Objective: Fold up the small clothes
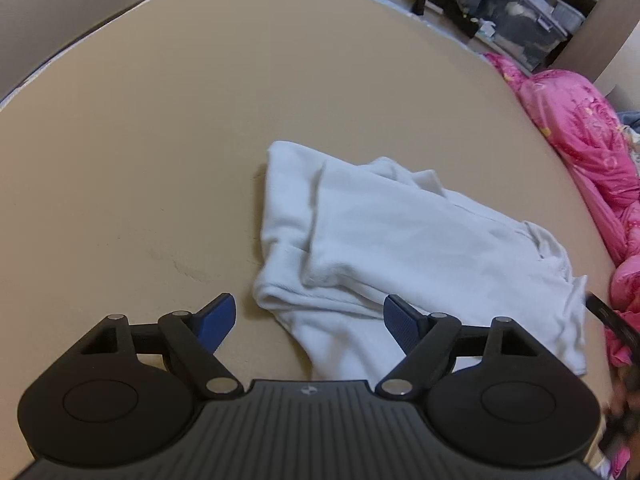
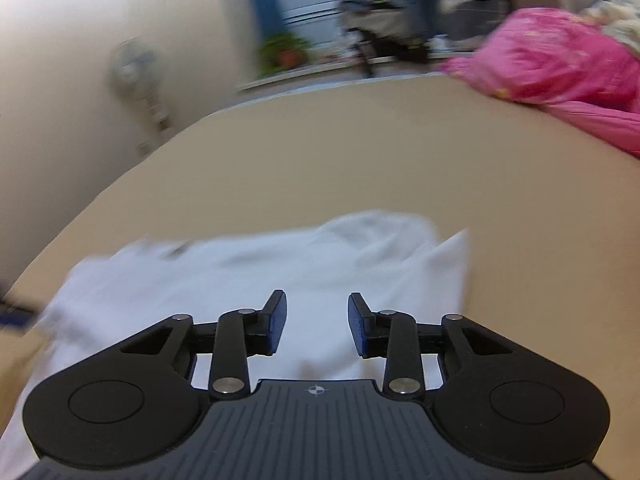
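A white small garment (image 1: 400, 240) lies folded over itself on the tan bed sheet (image 1: 160, 120). My left gripper (image 1: 308, 320) is open wide and empty, its blue pads just above the garment's near left corner. In the right wrist view, which is blurred, the same white garment (image 2: 280, 272) spreads under my right gripper (image 2: 316, 324), which is open and empty over the cloth.
A pink quilt (image 1: 580, 152) is bunched along the right side of the bed, also in the right wrist view (image 2: 560, 68). Storage bins and piled clothes (image 1: 520, 12) stand beyond the bed. A fan (image 2: 136, 76) stands by the wall.
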Available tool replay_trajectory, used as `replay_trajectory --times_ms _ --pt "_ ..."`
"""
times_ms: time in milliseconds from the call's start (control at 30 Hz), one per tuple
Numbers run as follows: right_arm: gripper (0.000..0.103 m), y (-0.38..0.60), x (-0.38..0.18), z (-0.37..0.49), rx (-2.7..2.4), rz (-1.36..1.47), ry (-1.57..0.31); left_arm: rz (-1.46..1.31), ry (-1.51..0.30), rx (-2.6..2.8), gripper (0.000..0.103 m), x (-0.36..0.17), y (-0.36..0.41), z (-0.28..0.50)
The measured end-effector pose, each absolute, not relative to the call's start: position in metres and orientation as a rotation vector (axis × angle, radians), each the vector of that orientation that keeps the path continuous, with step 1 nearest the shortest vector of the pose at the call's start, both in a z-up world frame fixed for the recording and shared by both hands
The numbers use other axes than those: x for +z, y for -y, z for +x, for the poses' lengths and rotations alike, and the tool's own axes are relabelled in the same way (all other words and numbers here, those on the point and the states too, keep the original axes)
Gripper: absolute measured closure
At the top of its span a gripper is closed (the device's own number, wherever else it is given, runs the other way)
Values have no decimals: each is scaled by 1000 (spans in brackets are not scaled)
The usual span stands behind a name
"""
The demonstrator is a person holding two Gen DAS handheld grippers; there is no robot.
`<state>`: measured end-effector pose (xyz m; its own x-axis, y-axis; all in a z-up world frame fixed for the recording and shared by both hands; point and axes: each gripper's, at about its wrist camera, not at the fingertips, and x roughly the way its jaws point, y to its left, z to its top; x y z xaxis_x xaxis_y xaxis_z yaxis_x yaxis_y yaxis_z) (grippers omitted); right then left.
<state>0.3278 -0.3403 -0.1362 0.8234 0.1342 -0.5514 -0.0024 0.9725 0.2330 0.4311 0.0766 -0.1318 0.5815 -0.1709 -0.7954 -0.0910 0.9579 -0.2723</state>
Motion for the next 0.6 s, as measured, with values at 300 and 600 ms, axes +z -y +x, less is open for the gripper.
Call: replay_trajectory --times_ms 300,600 --pt "54 399 -154 314 -177 345 -656 -262 -974 -45 17 -136 -69 391" --pt "25 312 -127 123 24 228 -705 -166 -1025 -100 17 -152 -59 287"
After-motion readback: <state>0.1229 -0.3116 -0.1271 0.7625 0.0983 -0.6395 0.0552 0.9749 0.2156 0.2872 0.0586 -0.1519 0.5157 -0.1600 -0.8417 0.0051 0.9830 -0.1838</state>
